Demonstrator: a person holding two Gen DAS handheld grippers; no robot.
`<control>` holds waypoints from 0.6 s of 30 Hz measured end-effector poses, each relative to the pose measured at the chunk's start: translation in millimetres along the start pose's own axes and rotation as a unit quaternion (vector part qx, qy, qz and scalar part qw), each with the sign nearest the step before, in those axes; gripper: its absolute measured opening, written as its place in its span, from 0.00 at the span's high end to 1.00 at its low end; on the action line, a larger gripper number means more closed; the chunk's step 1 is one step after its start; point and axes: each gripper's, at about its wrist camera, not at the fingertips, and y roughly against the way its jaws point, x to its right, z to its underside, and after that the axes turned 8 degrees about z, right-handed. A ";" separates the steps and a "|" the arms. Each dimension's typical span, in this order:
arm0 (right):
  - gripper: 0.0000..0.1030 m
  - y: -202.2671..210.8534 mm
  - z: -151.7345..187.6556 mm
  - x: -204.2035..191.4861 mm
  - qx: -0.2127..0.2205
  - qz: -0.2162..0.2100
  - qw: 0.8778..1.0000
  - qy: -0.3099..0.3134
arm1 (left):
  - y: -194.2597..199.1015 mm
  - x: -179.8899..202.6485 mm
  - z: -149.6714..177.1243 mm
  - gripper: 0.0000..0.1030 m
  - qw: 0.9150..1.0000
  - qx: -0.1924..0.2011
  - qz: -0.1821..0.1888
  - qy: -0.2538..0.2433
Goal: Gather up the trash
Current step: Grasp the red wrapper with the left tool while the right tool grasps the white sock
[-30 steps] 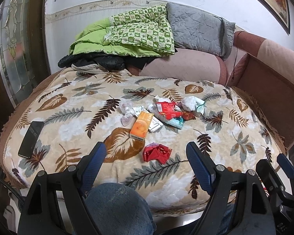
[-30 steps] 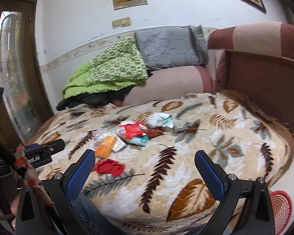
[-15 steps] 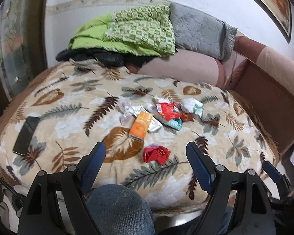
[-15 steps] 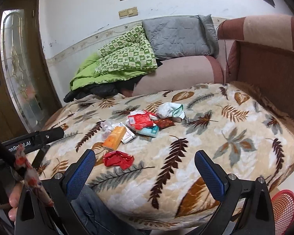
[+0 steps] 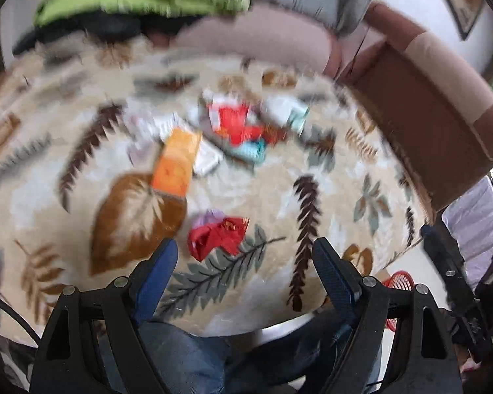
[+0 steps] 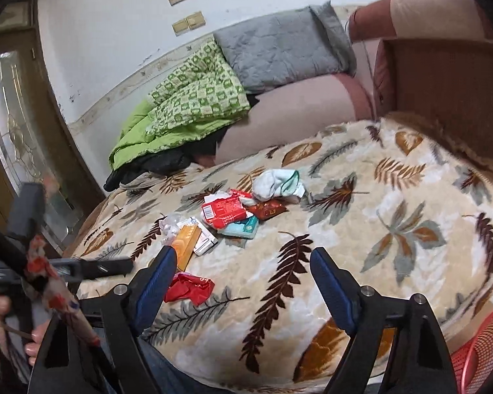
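Observation:
Trash lies on a leaf-patterned bed cover (image 6: 394,216). A crumpled red wrapper (image 5: 218,234) (image 6: 189,287) sits nearest me, just beyond and between the tips of my open left gripper (image 5: 245,262). Farther back are an orange box (image 5: 177,164) (image 6: 187,241), a red packet (image 6: 225,210), a teal packet (image 6: 243,228) and a crumpled white tissue wad (image 6: 276,184). My right gripper (image 6: 243,274) is open and empty above the cover's near edge, with the red wrapper by its left finger. The left wrist view is motion-blurred.
A red mesh basket (image 6: 480,351) (image 5: 397,284) stands on the floor at the bed's right corner. Green quilt (image 6: 187,105) and grey pillow (image 6: 279,52) are piled at the back. A brown headboard (image 6: 443,75) lines the right side. The person's jeans-clad knee (image 5: 184,358) is below the grippers.
My left gripper has moved forward and down toward the red wrapper, which now looks larger and closer. The right gripper has tilted and also come nearer the bed. Both stay open.

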 end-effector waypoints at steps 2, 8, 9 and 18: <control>0.16 -12.7 -4.0 2.0 -0.007 -0.004 1.000 -0.004 | -27.2 -7.8 -4.8 0.20 0.999 -0.041 -0.012 0.018; 0.16 -53.0 -19.8 -0.4 -0.018 -0.023 1.000 0.001 | -85.7 -38.7 -15.1 0.20 0.988 -0.113 -0.015 0.105; 0.16 -57.9 -22.7 0.7 -0.020 -0.027 0.999 -0.003 | -91.9 -40.7 -16.0 0.20 0.986 -0.122 -0.024 0.111; 0.15 -142.7 -60.9 20.9 -0.069 -0.032 0.997 -0.024 | -119.3 -37.1 -23.2 0.66 0.983 -0.137 -0.059 0.106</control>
